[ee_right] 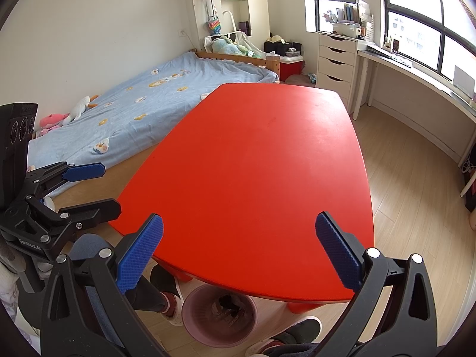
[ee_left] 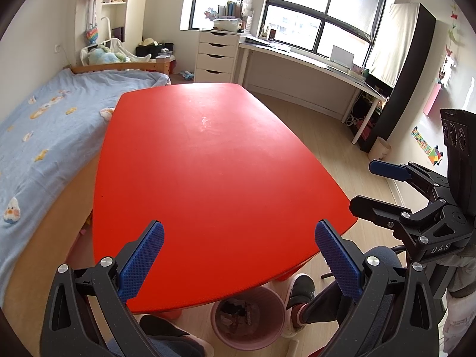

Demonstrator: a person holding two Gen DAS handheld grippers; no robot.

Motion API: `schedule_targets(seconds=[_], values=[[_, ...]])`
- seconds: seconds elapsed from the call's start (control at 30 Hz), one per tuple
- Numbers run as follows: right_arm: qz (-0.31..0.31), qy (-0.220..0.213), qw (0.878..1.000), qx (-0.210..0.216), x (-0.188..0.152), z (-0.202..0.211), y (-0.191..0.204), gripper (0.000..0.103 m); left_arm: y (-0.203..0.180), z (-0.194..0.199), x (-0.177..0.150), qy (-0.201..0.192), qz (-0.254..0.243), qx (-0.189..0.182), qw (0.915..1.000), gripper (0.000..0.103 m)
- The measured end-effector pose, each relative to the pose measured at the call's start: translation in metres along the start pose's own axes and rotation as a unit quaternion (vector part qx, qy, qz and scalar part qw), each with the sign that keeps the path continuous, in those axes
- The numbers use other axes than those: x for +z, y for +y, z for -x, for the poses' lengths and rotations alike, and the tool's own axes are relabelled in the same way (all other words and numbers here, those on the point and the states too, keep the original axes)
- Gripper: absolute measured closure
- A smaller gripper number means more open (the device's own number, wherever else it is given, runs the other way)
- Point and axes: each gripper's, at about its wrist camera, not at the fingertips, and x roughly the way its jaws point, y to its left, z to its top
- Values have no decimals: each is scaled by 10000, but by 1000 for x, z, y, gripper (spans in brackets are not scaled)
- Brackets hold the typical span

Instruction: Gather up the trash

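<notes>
A red table [ee_left: 208,160] [ee_right: 261,160] fills the middle of both views, and nothing lies on its top. Under its near edge stands a pink waste bin [ee_left: 248,316] [ee_right: 220,316] with crumpled trash inside. My left gripper [ee_left: 239,260] hovers open over the near edge, nothing between its blue pads. My right gripper [ee_right: 239,257] is also open and holds nothing. Each gripper shows in the other's view: the right gripper [ee_left: 374,184] at the right edge, the left gripper [ee_right: 98,187] at the left edge.
A bed with a blue sheet [ee_left: 44,136] [ee_right: 139,104] runs along the table's left side. A white drawer unit [ee_left: 218,56] and a long desk [ee_left: 312,59] stand under the windows. The person's shoes [ee_left: 300,294] [ee_right: 169,291] flank the bin on the wooden floor.
</notes>
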Motion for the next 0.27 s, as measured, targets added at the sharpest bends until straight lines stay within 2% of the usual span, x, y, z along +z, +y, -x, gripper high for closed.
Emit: schedule_targets(seconds=[0.27], values=[[0,4,10000,5,0,0,0,3,-2,0,0,0,-41,-26,10000,6]])
